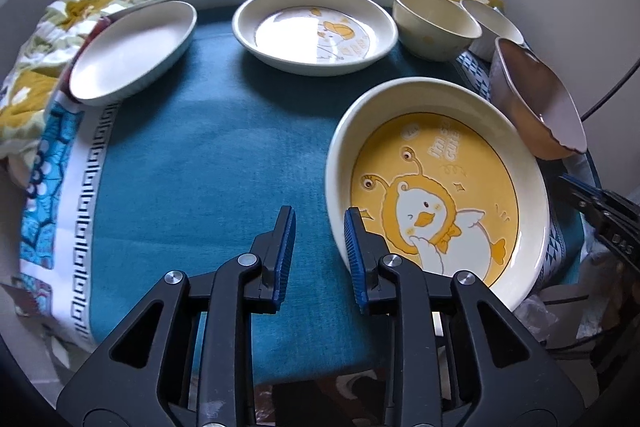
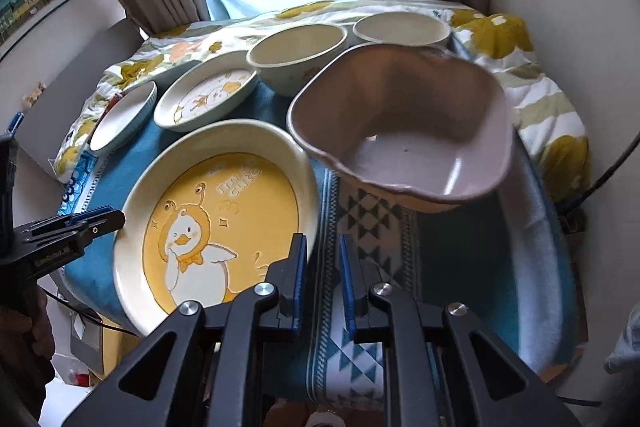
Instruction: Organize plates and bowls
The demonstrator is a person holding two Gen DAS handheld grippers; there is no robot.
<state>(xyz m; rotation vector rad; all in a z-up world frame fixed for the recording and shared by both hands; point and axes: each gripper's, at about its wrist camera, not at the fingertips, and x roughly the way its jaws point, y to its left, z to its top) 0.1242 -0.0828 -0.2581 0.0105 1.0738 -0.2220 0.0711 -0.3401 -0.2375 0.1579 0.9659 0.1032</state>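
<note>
Left wrist view: left hand-held gripper [image 1: 318,227] is hanging slightly spread, pinching nothing, beside the yellow duck plate [image 1: 436,187], which is lying on the blue cloth [image 1: 208,163]. Right hand-held gripper [image 2: 322,251] is sitting nearly pressed together, empty, near the brown bowl [image 2: 404,131].

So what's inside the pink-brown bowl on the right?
Nothing visible: the pink-brown bowl shows a bare pale interior with one tiny dark speck. Its near wall hides part of the bottom, so that strip can't be checked.
</note>
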